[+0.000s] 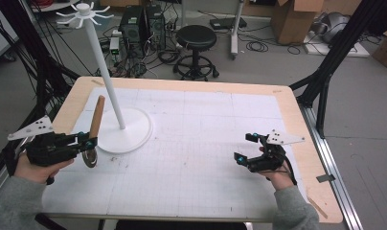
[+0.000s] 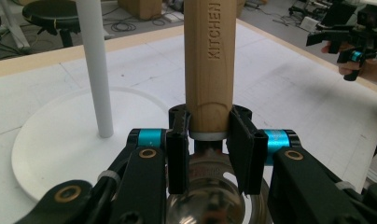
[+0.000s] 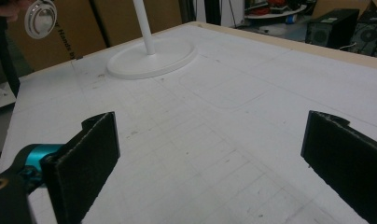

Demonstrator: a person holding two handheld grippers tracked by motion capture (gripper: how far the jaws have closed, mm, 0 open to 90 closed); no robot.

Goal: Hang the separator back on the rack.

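A pizza cutter with a wooden handle (image 1: pixel 96 116) and a round steel wheel (image 1: pixel 90 158) hangs over the table's left side. My left gripper (image 1: pixel 88 142) is shut on it. In the left gripper view the jaws clamp the handle's lower end (image 2: pixel 208 60), marked KITCHEN, with the wheel (image 2: pixel 210 200) just below. My right gripper (image 1: pixel 246 146) rests open at the table's right side, nothing between its pads (image 3: pixel 86 161). The right gripper view catches the wheel (image 3: pixel 40 17) at the upper left.
A white stand with a round base (image 1: pixel 124 129), a tall pole (image 1: pixel 105 72) and a crown of hooks (image 1: pixel 84 12) stands just right of the cutter. A white gridded mat (image 1: pixel 201 143) covers the wooden table. A stool (image 1: pixel 196 40) and computers sit beyond the far edge.
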